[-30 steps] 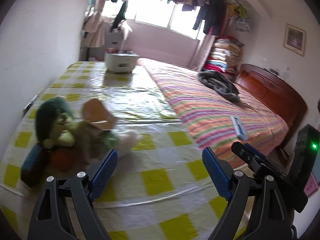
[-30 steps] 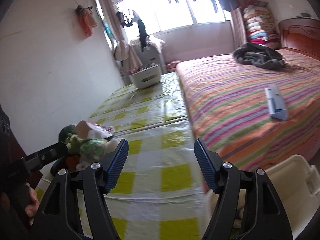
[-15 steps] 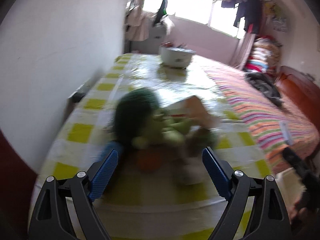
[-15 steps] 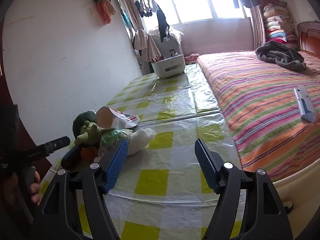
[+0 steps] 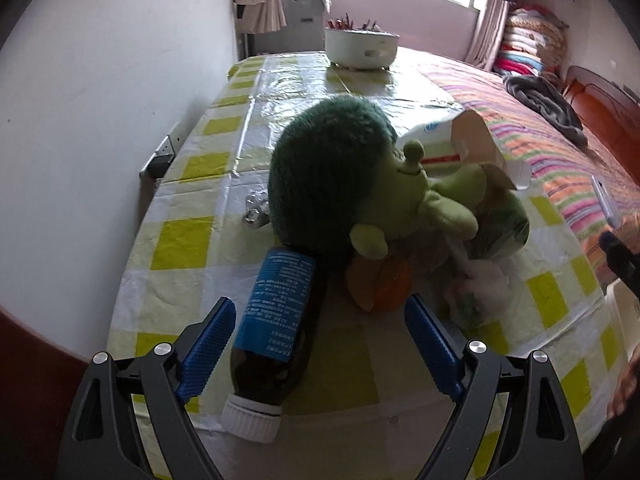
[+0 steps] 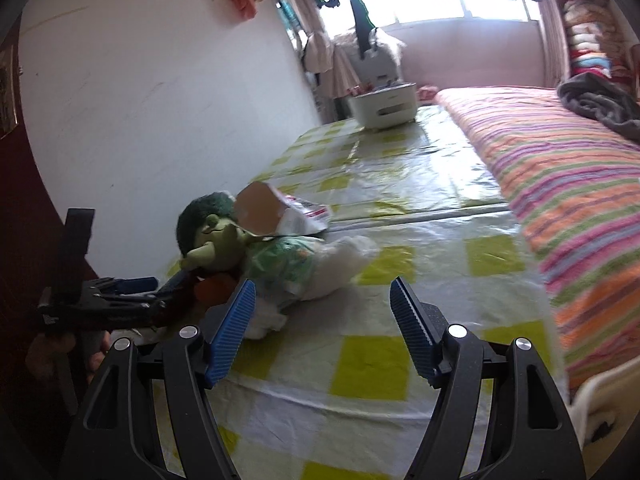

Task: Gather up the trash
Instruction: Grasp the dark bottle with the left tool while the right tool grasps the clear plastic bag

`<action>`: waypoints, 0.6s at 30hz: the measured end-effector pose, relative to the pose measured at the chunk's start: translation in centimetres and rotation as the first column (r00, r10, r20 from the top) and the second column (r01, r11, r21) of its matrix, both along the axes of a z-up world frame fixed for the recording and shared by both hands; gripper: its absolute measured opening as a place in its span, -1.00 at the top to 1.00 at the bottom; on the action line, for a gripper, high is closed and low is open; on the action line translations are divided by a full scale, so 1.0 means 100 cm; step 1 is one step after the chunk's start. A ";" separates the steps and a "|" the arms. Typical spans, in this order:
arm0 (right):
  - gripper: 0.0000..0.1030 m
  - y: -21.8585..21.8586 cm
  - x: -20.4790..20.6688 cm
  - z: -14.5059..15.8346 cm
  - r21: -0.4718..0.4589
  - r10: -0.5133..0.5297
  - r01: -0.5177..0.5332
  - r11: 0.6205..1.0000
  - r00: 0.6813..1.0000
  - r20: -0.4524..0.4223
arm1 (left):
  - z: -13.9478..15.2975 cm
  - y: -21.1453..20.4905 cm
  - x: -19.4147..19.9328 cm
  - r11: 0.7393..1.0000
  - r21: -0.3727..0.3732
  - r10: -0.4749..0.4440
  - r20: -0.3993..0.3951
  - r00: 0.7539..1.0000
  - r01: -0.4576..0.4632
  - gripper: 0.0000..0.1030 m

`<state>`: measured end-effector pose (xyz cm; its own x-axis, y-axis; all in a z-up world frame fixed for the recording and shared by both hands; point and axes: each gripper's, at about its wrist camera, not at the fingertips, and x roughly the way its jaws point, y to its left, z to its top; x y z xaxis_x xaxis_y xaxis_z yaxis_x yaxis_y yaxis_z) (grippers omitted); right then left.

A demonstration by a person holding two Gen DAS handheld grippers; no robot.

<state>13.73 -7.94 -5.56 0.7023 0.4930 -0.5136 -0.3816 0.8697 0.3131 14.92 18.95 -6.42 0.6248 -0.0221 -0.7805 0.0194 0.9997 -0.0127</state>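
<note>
A heap of trash lies at the near end of a table with a yellow-checked cover (image 5: 192,240). A dark bottle with a blue label and white cap (image 5: 272,332) lies on its side, cap towards me. My left gripper (image 5: 316,344) is open with the bottle's lower half between its fingers, nearer the left one. Behind lie a green plush toy (image 5: 340,176), an orange object (image 5: 390,288), a green printed bag (image 5: 500,228), white plastic (image 5: 488,280) and a torn carton (image 5: 464,140). My right gripper (image 6: 322,328) is open and empty above the cover, right of the heap (image 6: 288,264).
A crumpled foil scrap (image 5: 256,212) lies left of the plush. A white pot (image 5: 360,46) stands at the table's far end. A bed with a striped blanket (image 6: 568,168) runs along the right. The white wall (image 5: 100,100) borders the left.
My left gripper has swung left and come in close over the heap, so the bottle now lies between its fingers. My right gripper has moved nearer to the heap.
</note>
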 end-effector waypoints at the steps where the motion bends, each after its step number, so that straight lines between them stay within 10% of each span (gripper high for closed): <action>1: -0.35 0.006 0.004 0.000 -0.002 0.022 -0.023 1.000 1.000 -0.005 | -0.001 0.001 0.002 1.000 -0.005 -0.003 -0.001 1.000 0.003 -0.63; 13: -0.34 0.072 0.039 -0.009 -0.119 0.133 -0.136 0.984 0.991 -0.025 | -0.010 0.006 0.012 1.000 0.002 0.009 -0.003 1.000 -0.009 -0.61; 18: 0.02 0.077 0.057 -0.022 -0.145 0.126 -0.136 0.980 0.989 -0.078 | -0.012 0.007 0.013 1.000 -0.007 0.007 -0.003 1.000 -0.007 -0.49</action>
<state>19.39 -0.26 -7.75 0.5975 0.4925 -0.6328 -0.4776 0.8525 0.2126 16.26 19.69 -7.61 0.6225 -0.0230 -0.7823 0.0123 0.9997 -0.0197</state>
